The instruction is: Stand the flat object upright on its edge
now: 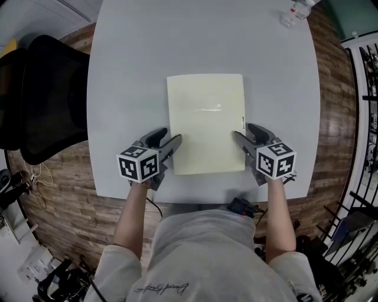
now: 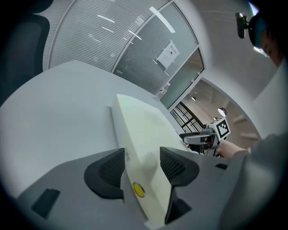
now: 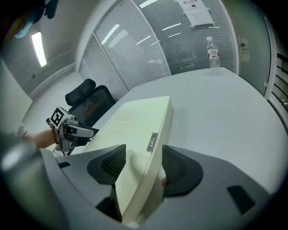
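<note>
— Where do we have the flat object (image 1: 205, 121)?

— Lying face up on the grey table (image 1: 130, 88), near our edge of it, with one gripper at each of its long sides.

— And our left gripper (image 2: 141, 167)?

— Its jaws stand apart. The object's left edge, with a small yellow dot (image 2: 138, 189) on it, runs between the pads, and we see no pad pressing on it.

— The right gripper (image 3: 144, 167)?

— Much the same: jaws spread wide, the right edge with its little label (image 3: 152, 143) between them, not clamped.

— Anything else on the table?

— A clear bottle (image 1: 295, 13) stands at the far right corner, well apart. A black chair (image 1: 41, 94) sits off the table's left side.
</note>
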